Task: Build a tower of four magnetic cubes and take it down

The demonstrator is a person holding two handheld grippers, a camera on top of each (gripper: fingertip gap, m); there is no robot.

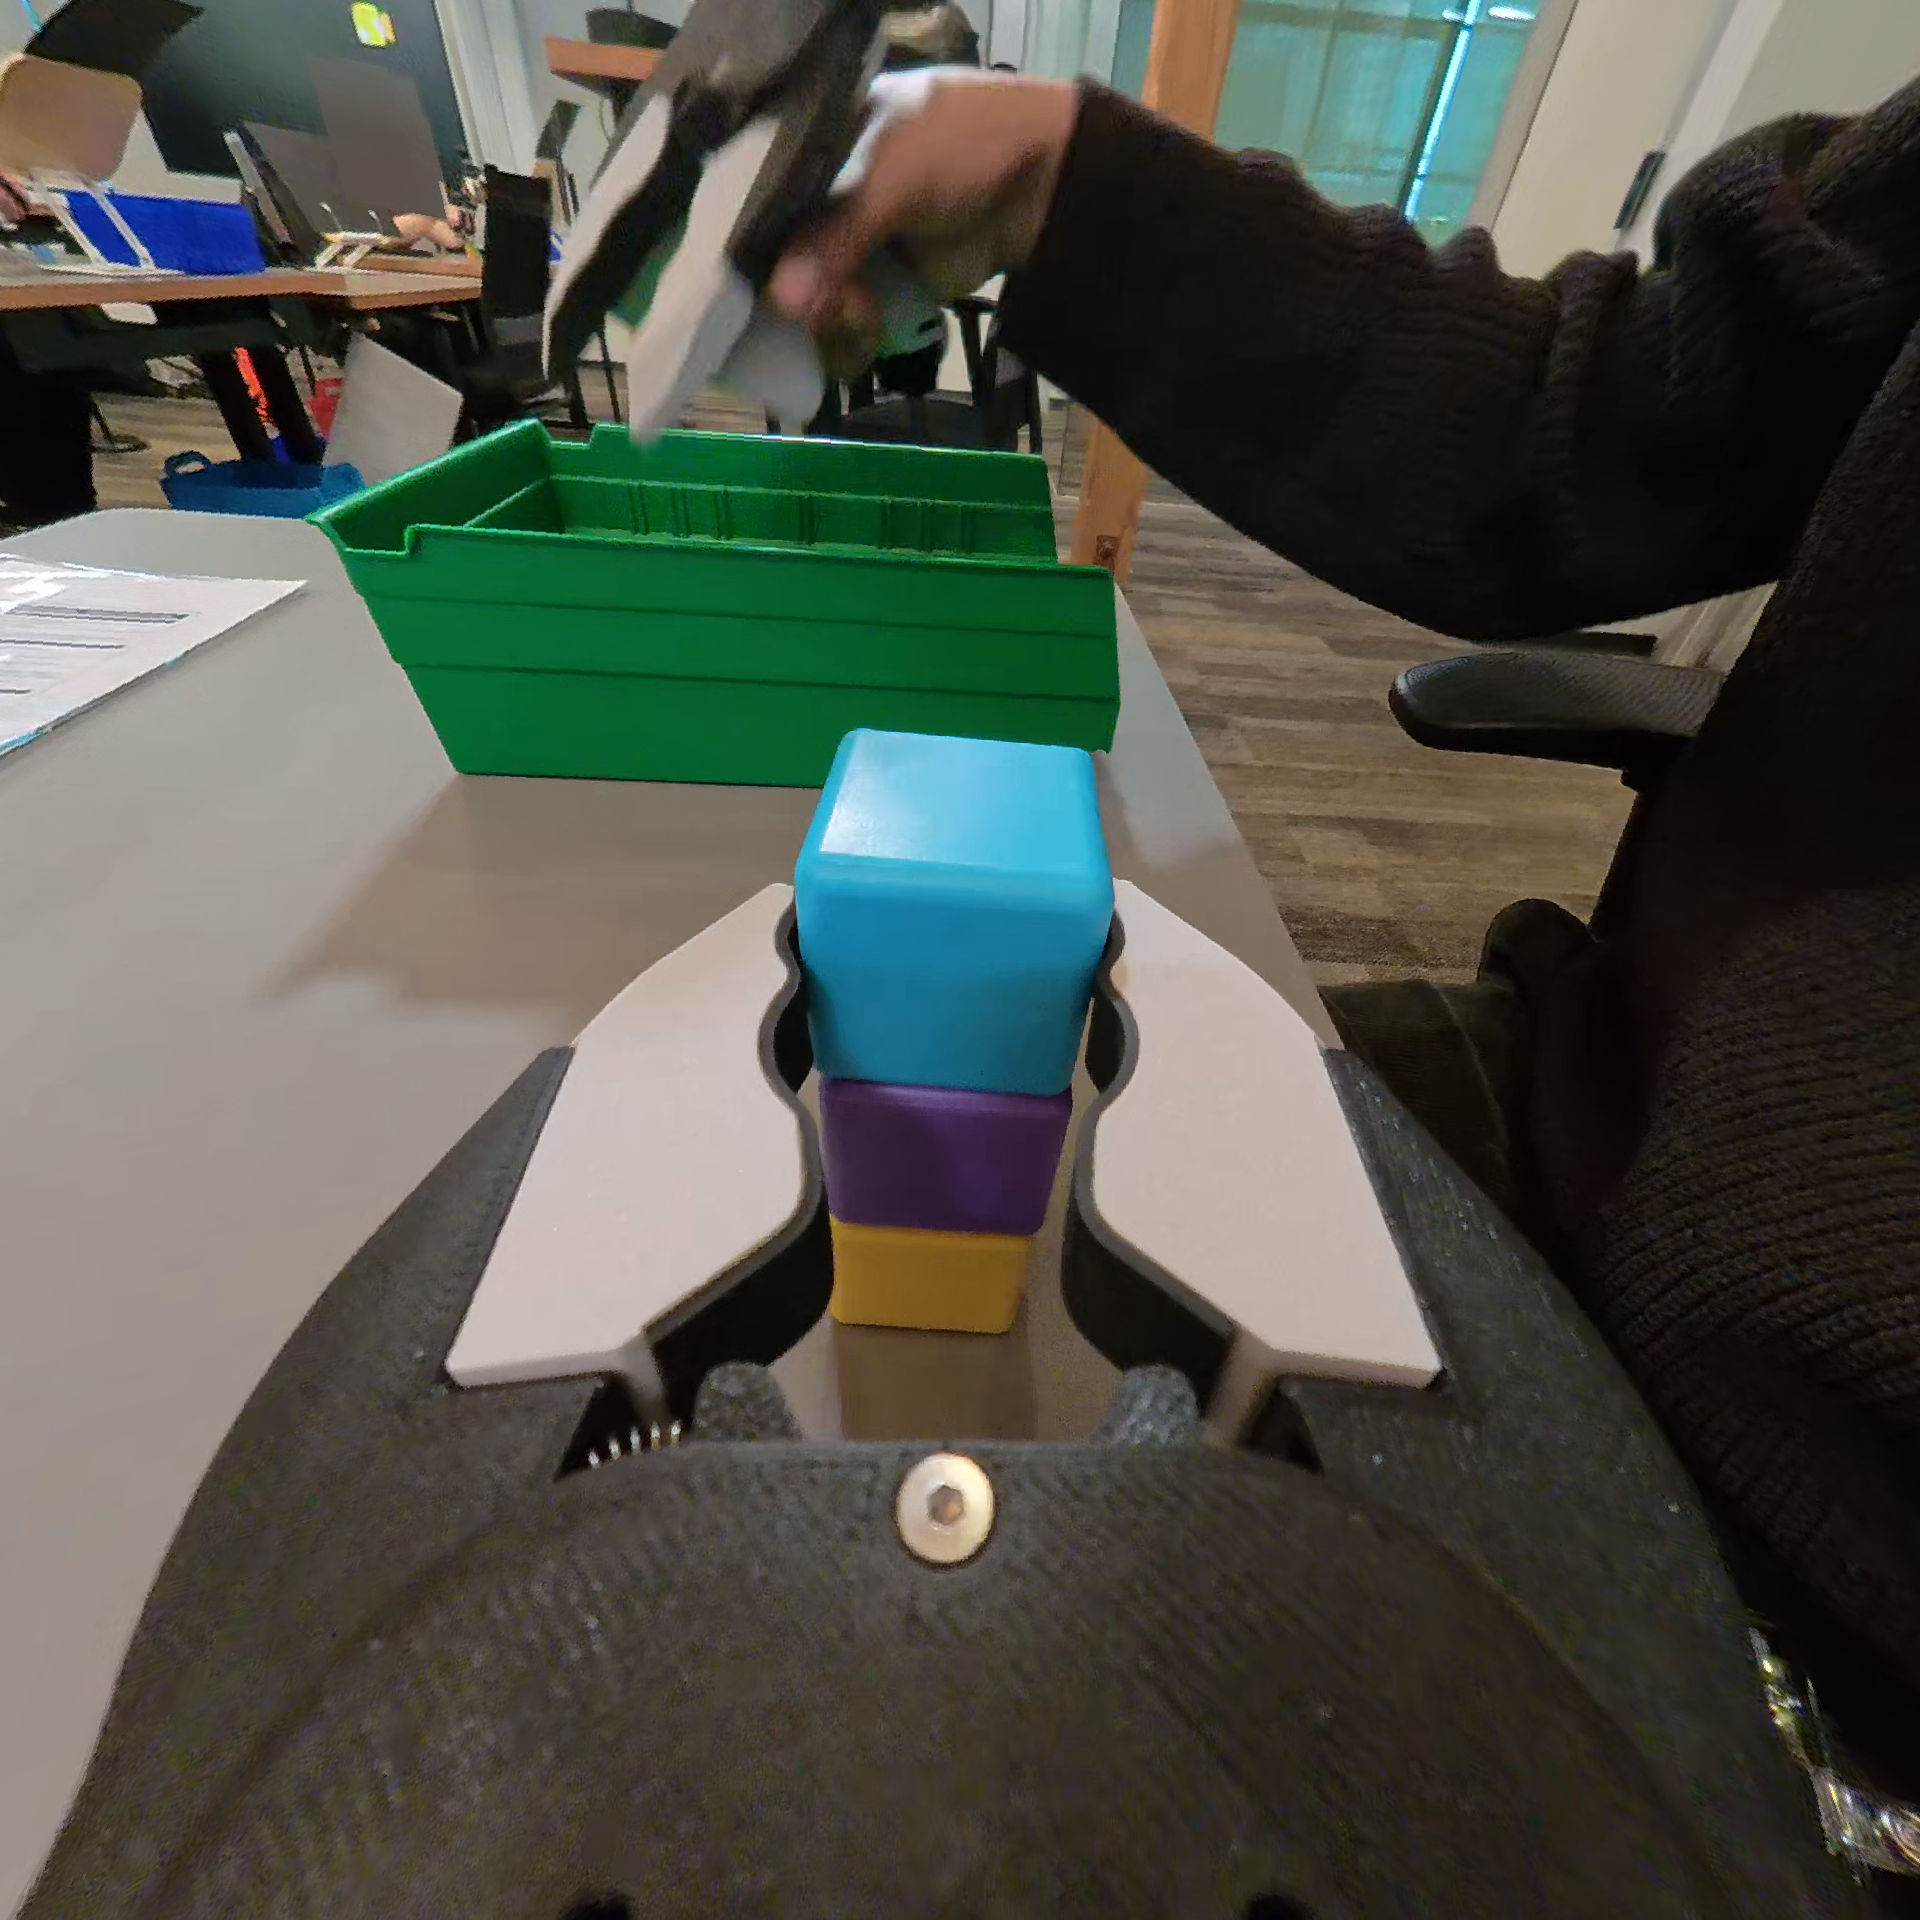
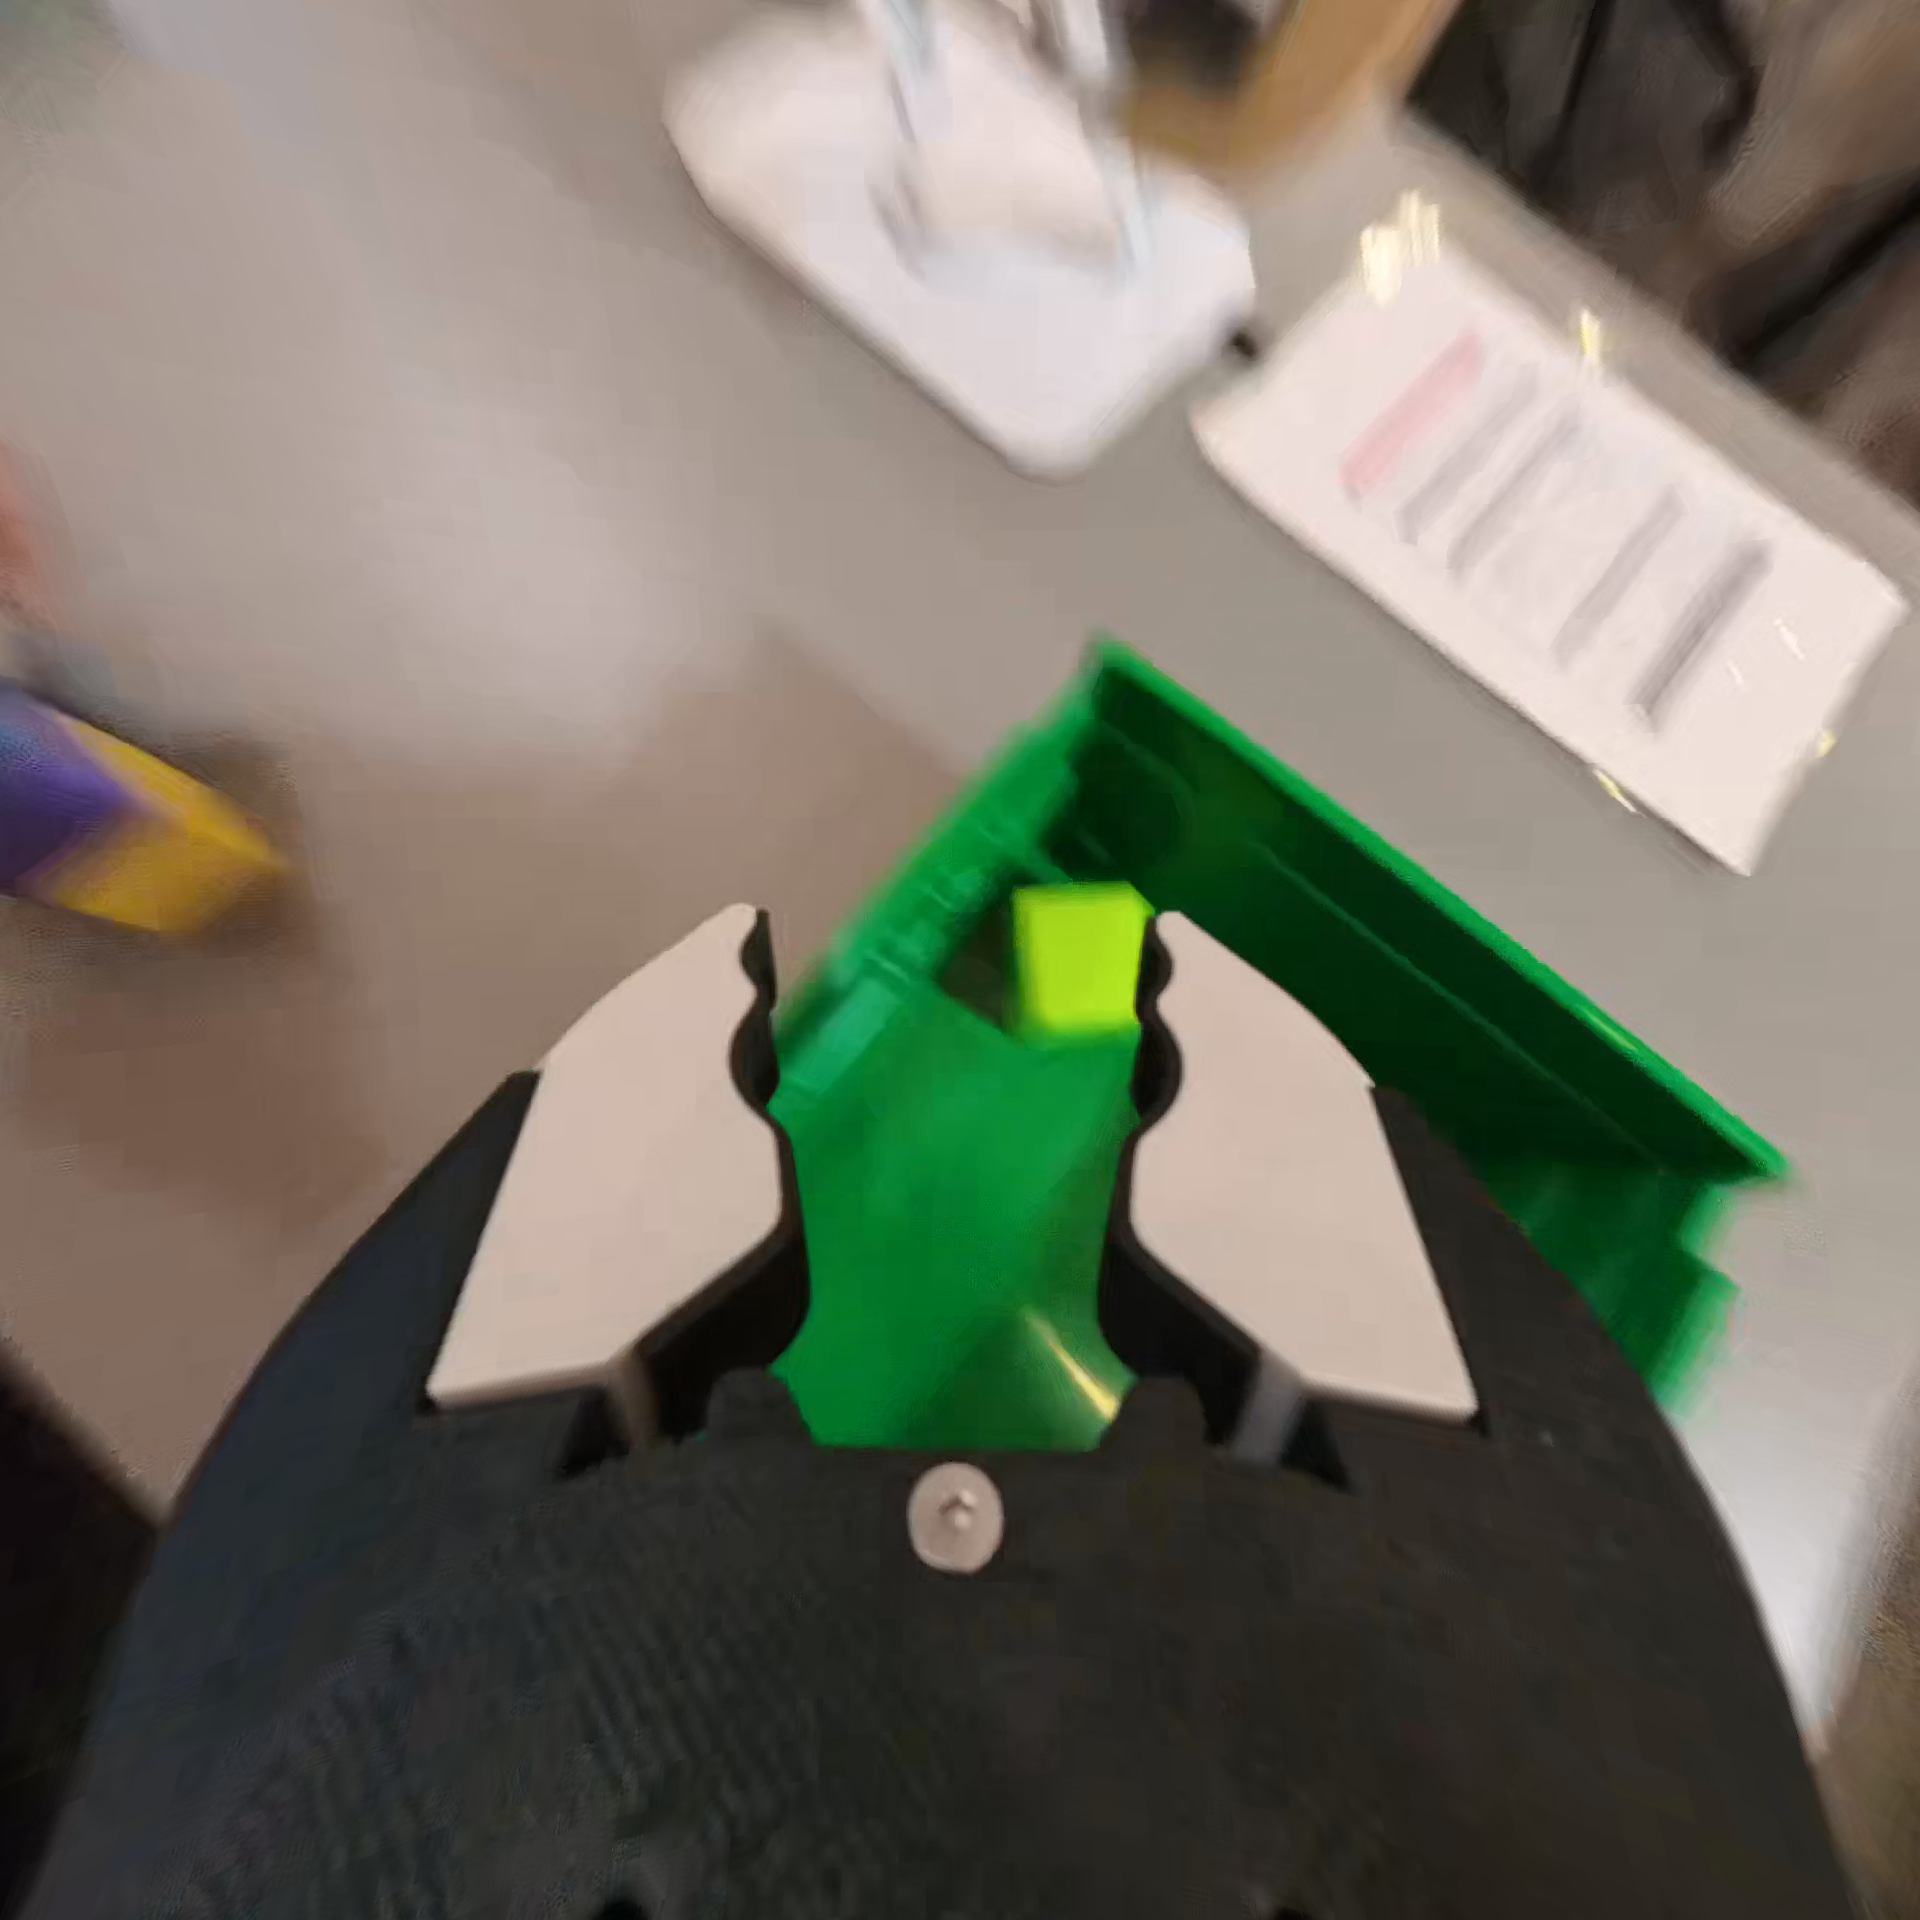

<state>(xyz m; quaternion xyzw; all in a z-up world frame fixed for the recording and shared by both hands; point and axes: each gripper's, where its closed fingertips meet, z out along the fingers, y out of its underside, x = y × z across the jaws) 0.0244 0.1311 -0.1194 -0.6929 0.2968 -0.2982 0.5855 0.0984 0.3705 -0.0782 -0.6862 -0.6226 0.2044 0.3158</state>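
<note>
Left claw, fingers closed against the two sides of the blue cube, which tops a three-cube stack standing on the grey counter; right claw, raised above the green bin, fingers spread with a clear gap and gripping nothing, though the right finger's inner edge lies against the lime-green cube in this view, and whether they touch cannot be told through the motion blur. In order of size: the counter carries everything; the green bin sits beyond the stack near the counter's far edge; a printed sheet lies to the left, and in the right wrist view a white base of some stand is blurred behind the bin. The stack comprises, top to bottom, the blue cube, the purple cube and the yellow cube, each resting squarely on the one below. The lime-green cube lies on the bin floor, near a corner. The right claw also appears in the left wrist view, held in a hand over the bin. Judged progress: three cubes are stacked, so either a fourth is being fetched or take-down has begun with one cube binned; the pictures do not settle which.
</note>
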